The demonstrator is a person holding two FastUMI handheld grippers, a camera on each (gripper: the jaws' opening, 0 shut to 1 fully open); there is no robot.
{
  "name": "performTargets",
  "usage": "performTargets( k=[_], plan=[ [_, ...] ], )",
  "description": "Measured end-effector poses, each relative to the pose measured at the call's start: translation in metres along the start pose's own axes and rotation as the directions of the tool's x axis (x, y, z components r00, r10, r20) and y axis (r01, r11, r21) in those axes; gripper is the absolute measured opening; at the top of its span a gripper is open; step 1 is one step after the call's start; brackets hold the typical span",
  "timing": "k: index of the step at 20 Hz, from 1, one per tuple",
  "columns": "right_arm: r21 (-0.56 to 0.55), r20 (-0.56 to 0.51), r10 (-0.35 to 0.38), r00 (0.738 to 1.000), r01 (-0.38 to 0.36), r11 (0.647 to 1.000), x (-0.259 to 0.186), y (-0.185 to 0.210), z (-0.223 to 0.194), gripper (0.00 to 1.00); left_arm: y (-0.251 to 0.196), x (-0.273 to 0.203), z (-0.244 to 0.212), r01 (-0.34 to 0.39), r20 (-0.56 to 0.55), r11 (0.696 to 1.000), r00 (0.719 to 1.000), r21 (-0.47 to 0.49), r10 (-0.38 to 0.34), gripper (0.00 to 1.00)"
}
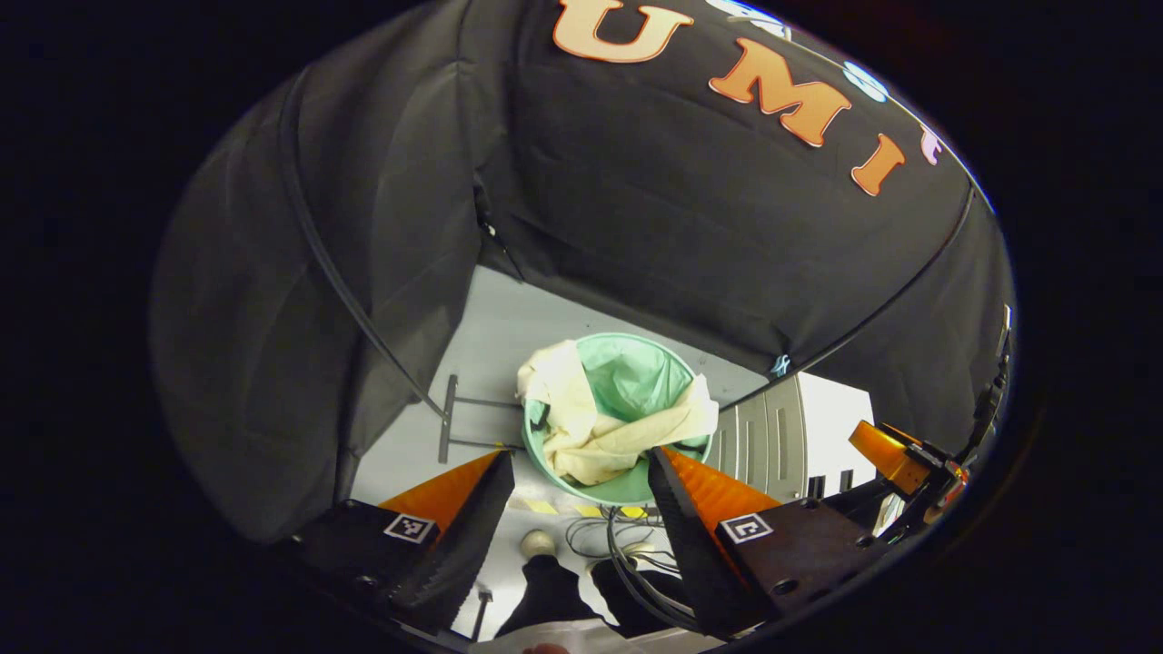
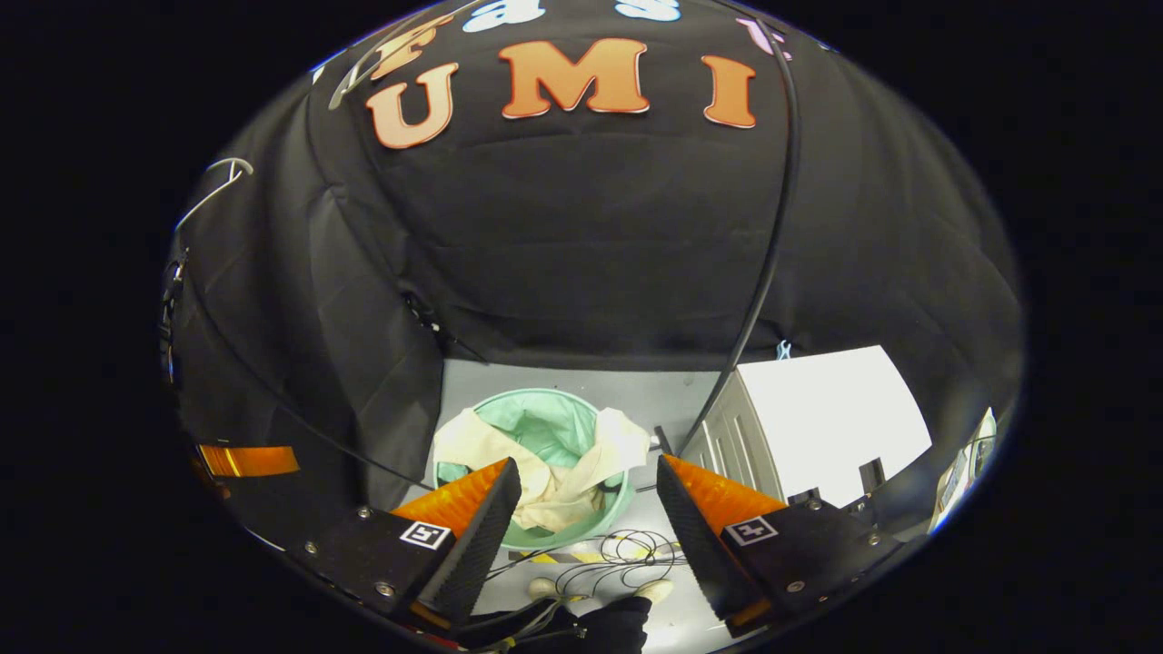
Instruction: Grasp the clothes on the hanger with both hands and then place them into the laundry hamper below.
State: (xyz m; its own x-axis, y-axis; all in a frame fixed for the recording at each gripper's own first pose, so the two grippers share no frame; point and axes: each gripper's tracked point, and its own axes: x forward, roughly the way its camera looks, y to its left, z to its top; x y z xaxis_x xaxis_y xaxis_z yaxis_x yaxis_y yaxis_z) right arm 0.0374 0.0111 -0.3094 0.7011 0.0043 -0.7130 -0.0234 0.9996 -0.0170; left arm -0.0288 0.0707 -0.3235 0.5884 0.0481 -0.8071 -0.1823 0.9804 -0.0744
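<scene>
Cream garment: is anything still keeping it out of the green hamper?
Nothing visible does. The cream garment lies in the mint-green hamper, with parts draped over the rim. Both tongs, left and right, are open above it, holding nothing.

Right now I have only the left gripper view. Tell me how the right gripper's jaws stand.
Observer: The right gripper has its jaws wide apart, with nothing held between them.
Operator: Now find the hanger for me.
Observer: A thin white wire hanger shows high at the left of the right gripper view, against the black cloth. The part that shows carries no clothing.
</scene>
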Motion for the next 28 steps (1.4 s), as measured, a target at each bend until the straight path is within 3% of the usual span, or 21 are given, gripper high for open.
performTargets(
  k=[1, 7, 9, 10, 11, 16, 19, 20, 21, 24, 25, 28],
  plan=[
    [0.010, 0.022, -0.015, 1.000, 0.015, 1.000, -0.004, -0.009, 0.008, 0.94, 0.004, -0.006, 0.012, -0.006, 0.022, 1.000, 1.000, 0.006, 0.005, 1.00],
    [0.050, 0.175, -0.073, 0.982, 0.066, 0.997, -0.054, -0.064, 0.061, 0.94, 0.000, -0.053, 0.088, -0.005, 0.209, 1.000, 0.978, 0.027, 0.000, 1.00],
    [0.051, 0.223, -0.091, 0.971, 0.081, 0.995, -0.072, -0.077, 0.077, 0.94, -0.010, -0.074, 0.113, 0.008, 0.282, 0.998, 0.959, 0.058, -0.024, 0.95],
    [0.053, 0.245, -0.096, 0.965, 0.086, 0.995, -0.081, -0.081, 0.086, 0.94, -0.016, -0.083, 0.125, 0.019, 0.319, 0.997, 0.947, 0.079, -0.044, 1.00],
    [0.058, 0.267, -0.094, 0.959, 0.081, 0.995, -0.088, -0.084, 0.096, 0.94, -0.018, -0.084, 0.124, 0.026, 0.352, 0.996, 0.934, 0.089, -0.056, 0.95],
    [0.094, 0.378, -0.131, 0.917, 0.103, 0.990, -0.130, -0.111, 0.135, 0.94, -0.042, -0.118, 0.155, 0.070, 0.444, 0.991, 0.889, 0.116, -0.114, 0.98],
    [0.089, 0.458, -0.141, 0.878, 0.112, 0.990, -0.160, -0.122, 0.159, 0.94, -0.044, -0.144, 0.176, 0.064, 0.524, 0.987, 0.842, 0.146, -0.132, 1.00],
    [0.090, 0.481, -0.138, 0.866, 0.107, 0.990, -0.168, -0.124, 0.166, 0.99, -0.044, -0.152, 0.182, 0.064, 0.548, 0.986, 0.825, 0.154, -0.139, 1.00],
    [0.095, 0.501, -0.131, 0.856, 0.095, 0.991, -0.177, -0.124, 0.174, 0.94, -0.048, -0.160, 0.188, 0.059, 0.569, 0.985, 0.810, 0.163, -0.143, 1.00],
    [0.101, 0.553, -0.120, 0.824, 0.077, 0.992, -0.200, -0.123, 0.190, 0.94, -0.049, -0.183, 0.207, 0.041, 0.625, 0.984, 0.767, 0.176, -0.144, 0.97],
    [0.092, 0.570, -0.117, 0.813, 0.078, 0.993, -0.207, -0.123, 0.194, 0.99, -0.049, -0.192, 0.214, 0.029, 0.646, 0.983, 0.750, 0.181, -0.141, 0.97],
    [0.065, 0.618, -0.104, 0.779, 0.081, 0.995, -0.229, -0.119, 0.208, 0.99, -0.049, -0.218, 0.234, -0.007, 0.716, 0.980, 0.684, 0.198, -0.140, 0.97]
  ],
)
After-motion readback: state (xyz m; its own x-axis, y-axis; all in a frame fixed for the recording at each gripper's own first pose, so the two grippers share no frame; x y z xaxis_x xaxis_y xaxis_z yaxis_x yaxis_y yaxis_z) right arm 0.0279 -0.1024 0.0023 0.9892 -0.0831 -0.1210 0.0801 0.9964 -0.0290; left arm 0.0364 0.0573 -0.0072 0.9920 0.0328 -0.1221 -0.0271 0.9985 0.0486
